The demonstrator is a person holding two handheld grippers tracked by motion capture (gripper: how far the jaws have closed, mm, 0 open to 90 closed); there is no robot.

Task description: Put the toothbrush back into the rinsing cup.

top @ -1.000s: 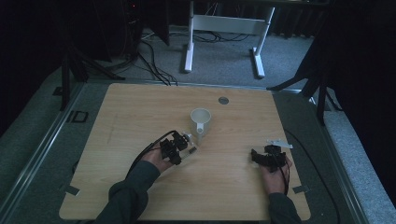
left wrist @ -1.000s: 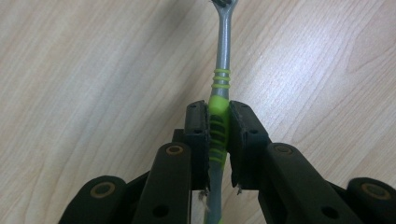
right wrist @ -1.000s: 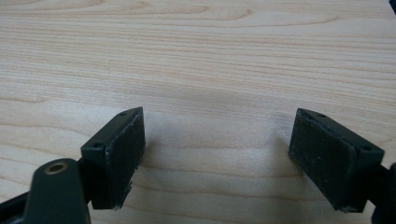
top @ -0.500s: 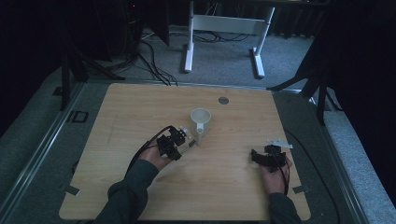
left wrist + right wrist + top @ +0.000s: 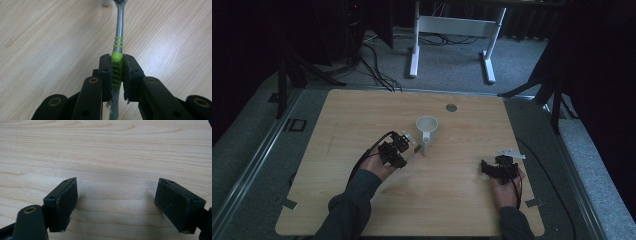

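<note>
Covering the space under both hands, pale wood tabletop (image 5: pixel 362 115); grey carpet (image 5: pixel 452 70) beyond.

- Light wooden table (image 5: pixel 362 115), rounded corners, filling the middle of the high view, on grey carpet.
- White cup (image 5: pixel 427 127) upright just above frame centre (handle toward the lower edge).
- Small round grey disc (image 5: pixel 451 107) set in the top, upper right of centre, well apart from the cup.
- Grey tape tabs at the lower left (image 5: pixel 287 203) and lower right (image 5: pixel 533 203) edges.
</note>
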